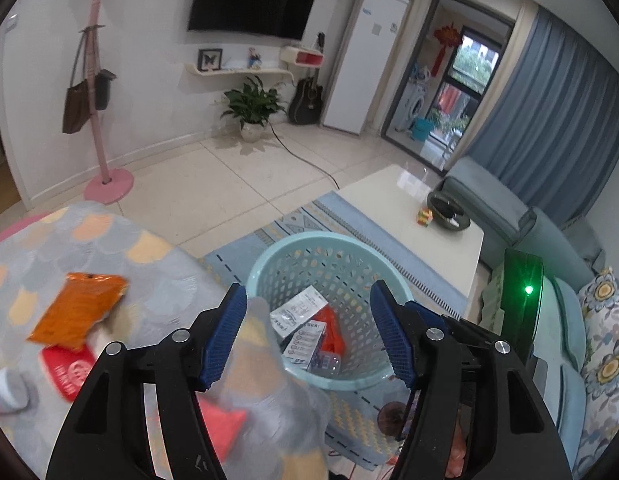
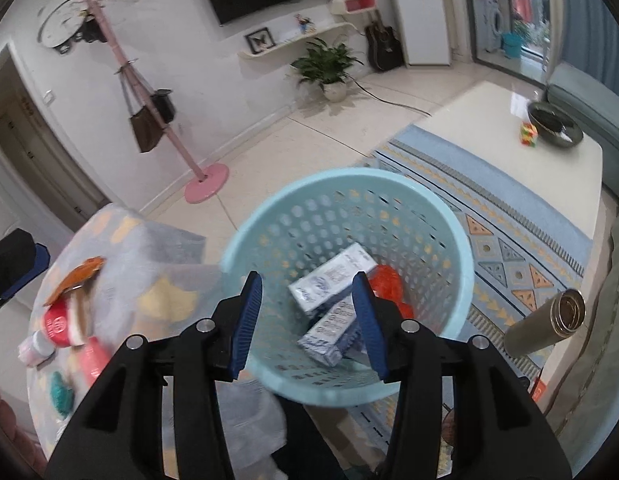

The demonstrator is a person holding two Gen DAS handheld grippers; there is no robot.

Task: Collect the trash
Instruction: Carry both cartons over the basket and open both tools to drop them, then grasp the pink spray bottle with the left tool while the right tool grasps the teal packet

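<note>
- Lying at 9 o'clock from the left tongs (image 1: 309,336), an orange wrapper (image 1: 78,310) rests on a scale-patterned blanket (image 1: 157,272), overlapping a red packet (image 1: 67,372) just below it.
- Left tongs stand apart and hold nothing; a fold of the blanket rises between their blue pads (image 1: 225,334).
- Ahead of them, at 12 o'clock, a pale blue perforated basket (image 1: 269,264) stands on a patterned rug (image 1: 309,216); inside lie white printed cartons (image 1: 299,310), something red-orange (image 1: 333,334) and a clear plastic piece.
- At 2 o'clock a white desk (image 1: 389,200) carries a colour cube (image 1: 425,216) beside a dark bowl (image 1: 447,210).
- From the right wrist view, the wrapper (image 2: 75,276) and packet (image 2: 55,326) sit at 9 o'clock on the blanket (image 2: 121,232).
- Right tongs (image 2: 307,324) are also apart and empty, hovering over the near rim of the basket (image 2: 389,180), with the cartons (image 2: 331,280) showing between the pads.
- At 3 o'clock a brass-coloured cylinder (image 2: 545,326) lies tilted by the rug's (image 2: 509,248) edge.
</note>
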